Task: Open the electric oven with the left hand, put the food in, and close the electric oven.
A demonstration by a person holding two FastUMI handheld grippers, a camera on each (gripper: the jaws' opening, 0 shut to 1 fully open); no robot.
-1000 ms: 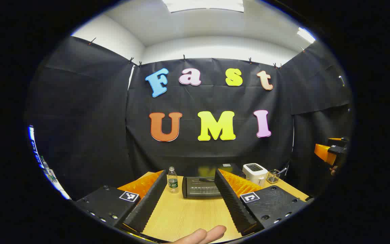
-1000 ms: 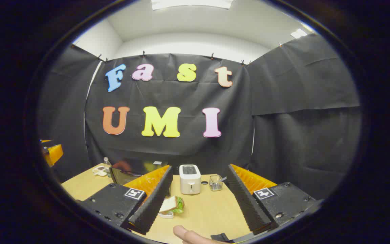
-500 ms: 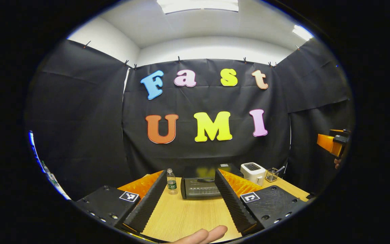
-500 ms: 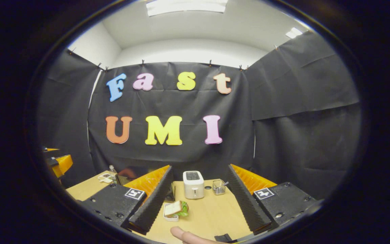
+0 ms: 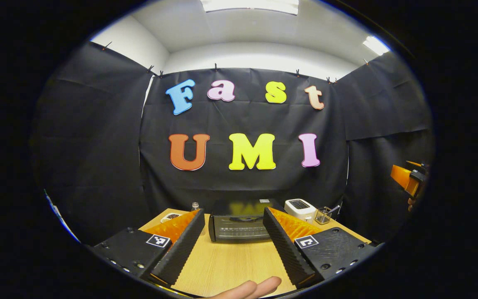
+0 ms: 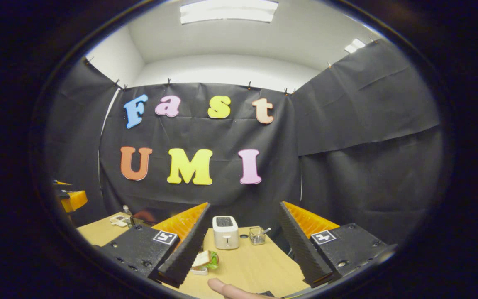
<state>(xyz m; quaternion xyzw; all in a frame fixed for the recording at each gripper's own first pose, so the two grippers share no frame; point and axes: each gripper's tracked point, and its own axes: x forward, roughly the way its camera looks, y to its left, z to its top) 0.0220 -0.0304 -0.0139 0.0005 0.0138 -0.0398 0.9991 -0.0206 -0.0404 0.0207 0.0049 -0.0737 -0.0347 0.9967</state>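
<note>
In the left gripper view, the left gripper (image 5: 232, 245) hangs over the wooden table (image 5: 230, 261) with its fingers spread wide and nothing between them. Bare tabletop runs ahead to the oven (image 5: 239, 226), which stands at the far edge with its door closed. A toaster (image 5: 300, 209) and a wire basket (image 5: 323, 215) stand to its right.

In the right gripper view, the right gripper (image 6: 243, 253) is likewise spread and empty, above open tabletop. The sandwich (image 6: 206, 261) lies on a small dish just beside its left finger, in front of the toaster.
</note>
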